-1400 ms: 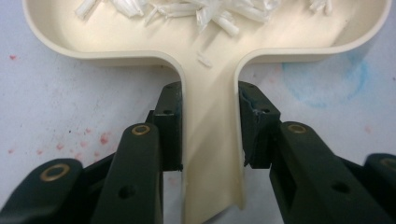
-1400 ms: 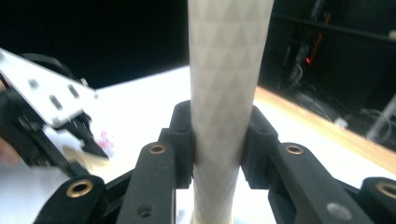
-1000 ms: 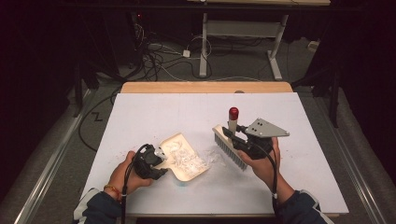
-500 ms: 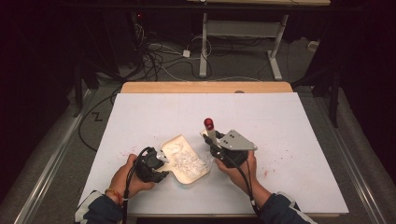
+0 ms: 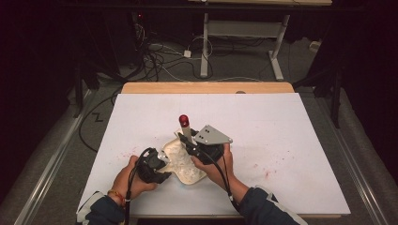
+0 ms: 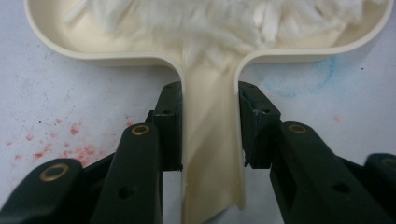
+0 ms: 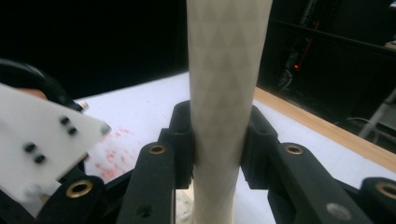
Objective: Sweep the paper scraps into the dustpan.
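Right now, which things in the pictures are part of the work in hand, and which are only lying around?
In use:
- cream dustpan, its handle clamped by the left gripper
- white shreds in the pan
- brush handle with red tip, held by the right gripper

Lying about:
- red specks on the white table
- floor cables

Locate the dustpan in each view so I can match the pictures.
High view: dustpan lies low centre, between the two hands, white scraps inside.
Left gripper view: its pan spans the top and its handle runs down the middle, clamped by the left tongs.
Right gripper view: I cannot make it out.
Shared landmark: red-speckled white table.
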Action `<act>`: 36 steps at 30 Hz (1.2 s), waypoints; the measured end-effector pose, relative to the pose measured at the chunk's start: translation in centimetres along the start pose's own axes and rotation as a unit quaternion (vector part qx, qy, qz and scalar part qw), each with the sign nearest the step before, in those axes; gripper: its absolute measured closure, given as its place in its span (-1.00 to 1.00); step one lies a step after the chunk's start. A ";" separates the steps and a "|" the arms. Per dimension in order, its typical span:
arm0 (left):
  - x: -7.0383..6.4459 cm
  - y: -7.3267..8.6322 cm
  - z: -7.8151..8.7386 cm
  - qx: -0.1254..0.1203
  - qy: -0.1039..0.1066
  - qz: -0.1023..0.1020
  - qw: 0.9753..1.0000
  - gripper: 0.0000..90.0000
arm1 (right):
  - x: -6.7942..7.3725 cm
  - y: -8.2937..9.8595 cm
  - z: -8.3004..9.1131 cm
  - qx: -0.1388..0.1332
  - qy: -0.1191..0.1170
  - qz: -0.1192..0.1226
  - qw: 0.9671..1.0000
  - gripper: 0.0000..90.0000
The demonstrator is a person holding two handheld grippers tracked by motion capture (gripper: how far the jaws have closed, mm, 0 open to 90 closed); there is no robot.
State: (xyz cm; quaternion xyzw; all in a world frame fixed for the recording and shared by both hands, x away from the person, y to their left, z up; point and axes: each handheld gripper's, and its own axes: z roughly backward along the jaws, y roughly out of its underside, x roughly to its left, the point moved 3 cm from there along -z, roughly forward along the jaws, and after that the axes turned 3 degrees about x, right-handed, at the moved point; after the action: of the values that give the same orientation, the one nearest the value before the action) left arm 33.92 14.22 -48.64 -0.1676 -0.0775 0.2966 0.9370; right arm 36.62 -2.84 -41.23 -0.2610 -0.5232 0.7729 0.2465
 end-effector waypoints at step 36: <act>0.7 0.9 0.2 0.001 0.006 0.022 1.000 0.40 | -4.4 1.1 1.3 0.032 0.019 0.000 0.999 0.56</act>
State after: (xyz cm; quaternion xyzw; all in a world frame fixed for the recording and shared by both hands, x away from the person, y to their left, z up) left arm 33.96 15.32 -48.73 -0.1705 -0.0680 0.3164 0.9307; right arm 38.94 -6.99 -41.24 -0.2680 -0.4936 0.7839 0.2646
